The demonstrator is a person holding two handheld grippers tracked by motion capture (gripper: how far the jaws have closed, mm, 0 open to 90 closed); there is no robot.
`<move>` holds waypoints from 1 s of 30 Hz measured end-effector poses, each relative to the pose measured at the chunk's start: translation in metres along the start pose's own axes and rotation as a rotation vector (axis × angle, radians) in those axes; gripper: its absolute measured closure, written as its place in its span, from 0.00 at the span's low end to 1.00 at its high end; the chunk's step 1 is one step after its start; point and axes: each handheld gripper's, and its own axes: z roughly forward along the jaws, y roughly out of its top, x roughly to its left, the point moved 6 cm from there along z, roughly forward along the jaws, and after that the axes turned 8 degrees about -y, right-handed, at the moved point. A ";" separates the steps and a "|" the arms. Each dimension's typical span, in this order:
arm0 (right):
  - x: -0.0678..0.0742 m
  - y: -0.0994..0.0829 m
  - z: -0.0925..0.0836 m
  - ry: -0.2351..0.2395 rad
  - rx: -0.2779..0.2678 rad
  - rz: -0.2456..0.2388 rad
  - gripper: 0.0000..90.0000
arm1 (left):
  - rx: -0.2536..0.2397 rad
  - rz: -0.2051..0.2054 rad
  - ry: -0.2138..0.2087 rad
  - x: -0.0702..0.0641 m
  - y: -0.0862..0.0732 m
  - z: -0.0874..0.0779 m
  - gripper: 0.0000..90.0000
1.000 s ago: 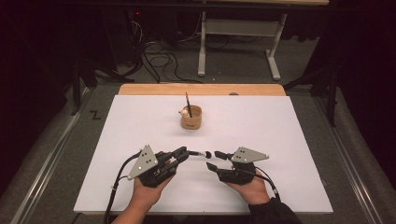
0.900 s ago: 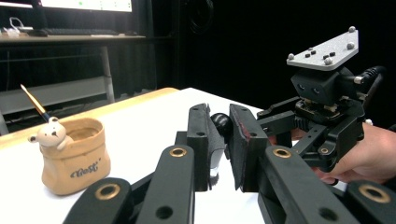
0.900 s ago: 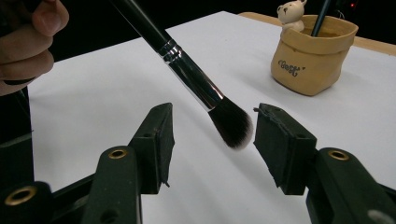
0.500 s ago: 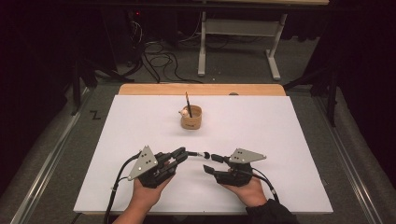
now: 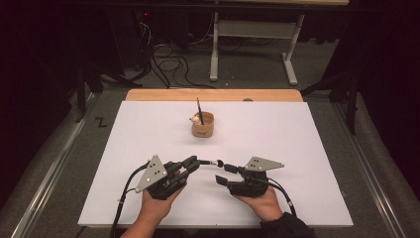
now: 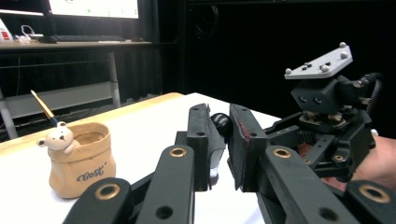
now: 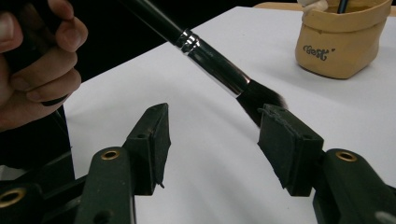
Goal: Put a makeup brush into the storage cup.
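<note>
Left tool (image 5: 194,162) clamps the brush (image 7: 212,60) handle; right tool (image 7: 212,128) has just been opening, bristles beside one pad, not gripped.

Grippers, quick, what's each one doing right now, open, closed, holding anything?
Left gripper: shut on the brush, gripping its handle.
Right gripper: open, jaws have just been opening; the brush's bristle tip lies by one jaw, not clamped.

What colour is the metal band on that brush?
Shiny silver, between the black handle and dark bristles of the brush; the right gripper view shows it best.
</note>
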 end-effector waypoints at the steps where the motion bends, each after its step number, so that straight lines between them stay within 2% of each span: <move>1: -0.001 0.000 0.000 -0.005 -0.001 0.000 0.48 | 0.007 -0.002 -0.004 -0.001 -0.001 0.000 0.89; 5: -0.003 0.002 -0.002 -0.019 -0.016 -0.006 0.47 | 0.023 -0.007 -0.030 -0.003 -0.003 0.001 0.89; 14: 0.000 0.006 -0.003 -0.049 -0.049 -0.111 0.48 | 0.041 -0.024 -0.067 -0.009 -0.003 0.008 0.88; 20: 0.003 0.008 -0.003 -0.061 -0.059 -0.158 0.48 | 0.056 -0.004 -0.071 -0.013 -0.001 0.013 0.88; 25: 0.002 0.009 -0.005 -0.066 -0.068 -0.141 0.48 | 0.056 0.007 -0.036 -0.007 0.000 0.012 0.88; 28: 0.003 0.009 -0.005 -0.045 -0.074 -0.088 0.48 | 0.048 0.015 -0.010 -0.003 0.001 0.009 0.88; 30: 0.003 0.009 -0.004 -0.026 -0.070 -0.033 0.45 | 0.041 0.029 0.008 -0.003 0.001 0.005 0.88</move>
